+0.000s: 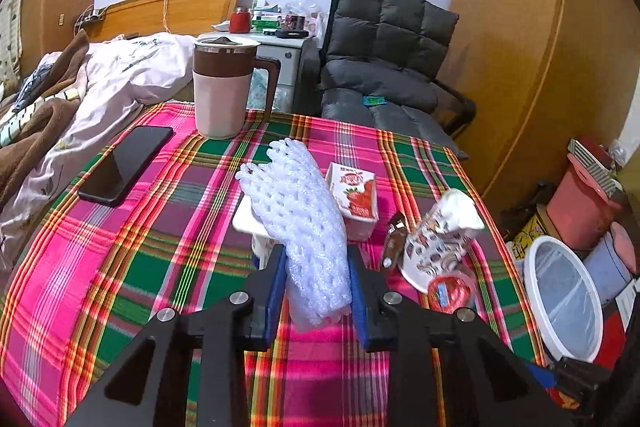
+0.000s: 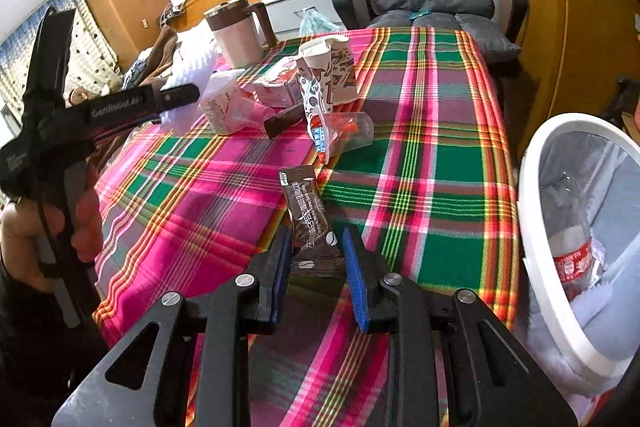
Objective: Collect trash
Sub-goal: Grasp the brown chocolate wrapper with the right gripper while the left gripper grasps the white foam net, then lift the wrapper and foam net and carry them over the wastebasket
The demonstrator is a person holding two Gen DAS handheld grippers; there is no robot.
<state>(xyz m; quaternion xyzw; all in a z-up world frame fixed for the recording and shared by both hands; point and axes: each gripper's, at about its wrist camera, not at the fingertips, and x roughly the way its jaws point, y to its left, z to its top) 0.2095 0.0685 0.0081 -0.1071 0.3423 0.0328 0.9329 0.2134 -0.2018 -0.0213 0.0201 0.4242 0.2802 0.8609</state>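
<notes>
My left gripper is shut on a white foam fruit net, held above the plaid tablecloth. Behind it lie a strawberry milk carton, a crushed patterned paper cup, a brown wrapper and a red-labelled plastic cup. My right gripper is shut on a brown coffee sachet above the cloth. The white bin with a plastic bottle inside stands to the right of the table. The left gripper also shows in the right wrist view, at the left.
A lidded mug and a black phone sit on the far left of the table. A grey padded chair stands behind the table, a bed to the left. Boxes and tubs crowd the floor by the bin.
</notes>
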